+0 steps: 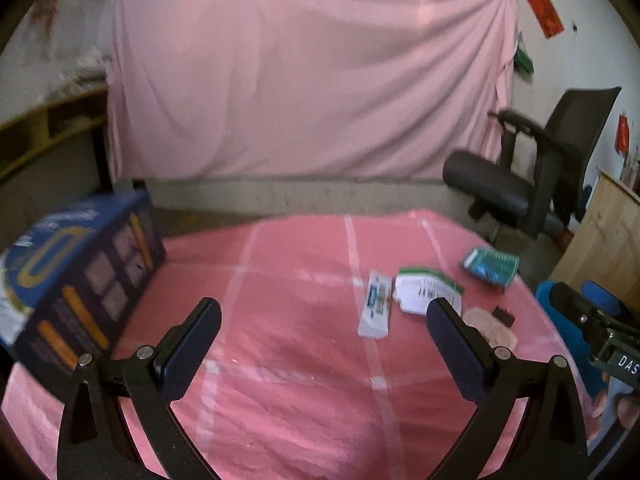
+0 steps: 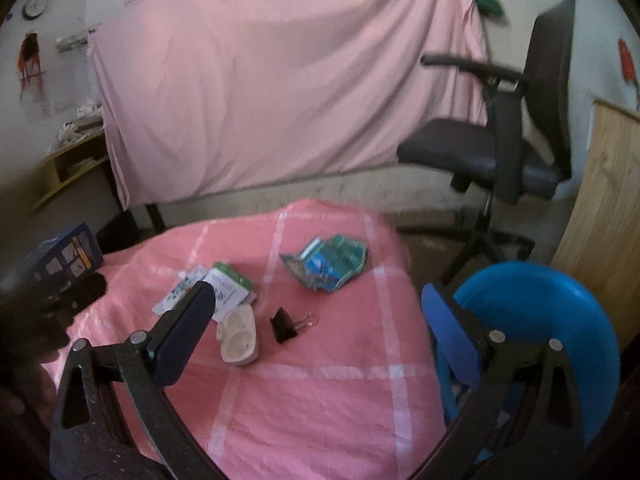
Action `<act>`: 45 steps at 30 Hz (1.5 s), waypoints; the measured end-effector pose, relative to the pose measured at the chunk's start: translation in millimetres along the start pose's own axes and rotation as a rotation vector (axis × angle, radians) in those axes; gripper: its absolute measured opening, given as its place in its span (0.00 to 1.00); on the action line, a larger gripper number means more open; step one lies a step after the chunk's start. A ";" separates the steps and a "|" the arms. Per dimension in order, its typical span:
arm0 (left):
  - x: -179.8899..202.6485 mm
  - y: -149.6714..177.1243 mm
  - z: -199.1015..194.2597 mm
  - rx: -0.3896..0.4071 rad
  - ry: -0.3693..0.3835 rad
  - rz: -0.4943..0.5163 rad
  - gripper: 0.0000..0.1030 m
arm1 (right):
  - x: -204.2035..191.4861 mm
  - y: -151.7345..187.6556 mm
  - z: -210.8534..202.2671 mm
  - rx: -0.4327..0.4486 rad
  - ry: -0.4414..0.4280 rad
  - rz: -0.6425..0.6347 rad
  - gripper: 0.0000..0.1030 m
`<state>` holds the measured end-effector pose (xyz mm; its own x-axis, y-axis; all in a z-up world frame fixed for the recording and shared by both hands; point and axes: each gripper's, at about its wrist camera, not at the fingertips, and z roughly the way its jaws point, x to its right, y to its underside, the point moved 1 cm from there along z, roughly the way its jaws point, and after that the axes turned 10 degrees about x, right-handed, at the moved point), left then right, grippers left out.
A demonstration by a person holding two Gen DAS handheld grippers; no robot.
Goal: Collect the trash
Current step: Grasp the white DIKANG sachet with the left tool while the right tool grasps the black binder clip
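Trash lies on the pink checked cloth point(image 1: 304, 360): a white wrapper point(image 1: 376, 310), a white and green packet point(image 1: 428, 290), a crumpled teal wrapper point(image 1: 492, 265), a beige blister tray point(image 1: 490, 326) and a black binder clip point(image 1: 505, 315). The right wrist view shows the teal wrapper point(image 2: 326, 264), the packet point(image 2: 228, 286), the tray point(image 2: 239, 334) and the clip point(image 2: 286, 325). My left gripper point(image 1: 324, 320) is open and empty, near the wrapper. My right gripper point(image 2: 316, 304) is open and empty above the clip.
A dark blue box point(image 1: 80, 292) stands at the left of the table, also in the right wrist view point(image 2: 66, 258). A blue bin point(image 2: 560, 328) sits off the table's right edge. A black office chair point(image 2: 500, 140) stands behind. A pink sheet point(image 1: 312, 72) hangs on the wall.
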<state>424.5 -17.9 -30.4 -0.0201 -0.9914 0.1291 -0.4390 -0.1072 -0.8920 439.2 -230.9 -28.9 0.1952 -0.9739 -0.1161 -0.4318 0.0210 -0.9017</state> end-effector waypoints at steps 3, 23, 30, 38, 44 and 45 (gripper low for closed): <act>-2.4 1.2 12.1 -0.060 0.024 -0.020 0.97 | 3.1 3.7 17.1 -0.085 -0.025 0.020 1.00; 32.3 3.9 64.8 -0.260 0.112 0.115 0.27 | -3.5 20.4 56.9 -0.304 -0.001 -0.036 0.84; 37.8 8.5 62.6 -0.254 0.121 0.160 0.19 | 4.1 18.3 52.2 -0.283 -0.037 0.000 0.66; 23.2 7.5 44.9 -0.240 0.120 0.059 0.18 | -2.1 20.6 54.3 -0.297 -0.087 -0.006 0.44; 25.0 4.4 16.9 -0.159 0.103 0.102 0.18 | -1.2 20.3 50.9 -0.279 -0.117 0.016 0.41; 26.1 3.6 10.9 -0.138 0.102 0.111 0.18 | -1.3 20.0 48.7 -0.269 -0.121 0.016 0.40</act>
<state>432.2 -45.0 -34.9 -0.1631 -0.9832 0.0823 -0.5475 0.0208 -0.8366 473.1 -218.1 -67.0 0.2832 -0.9394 -0.1932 -0.6509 -0.0402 -0.7581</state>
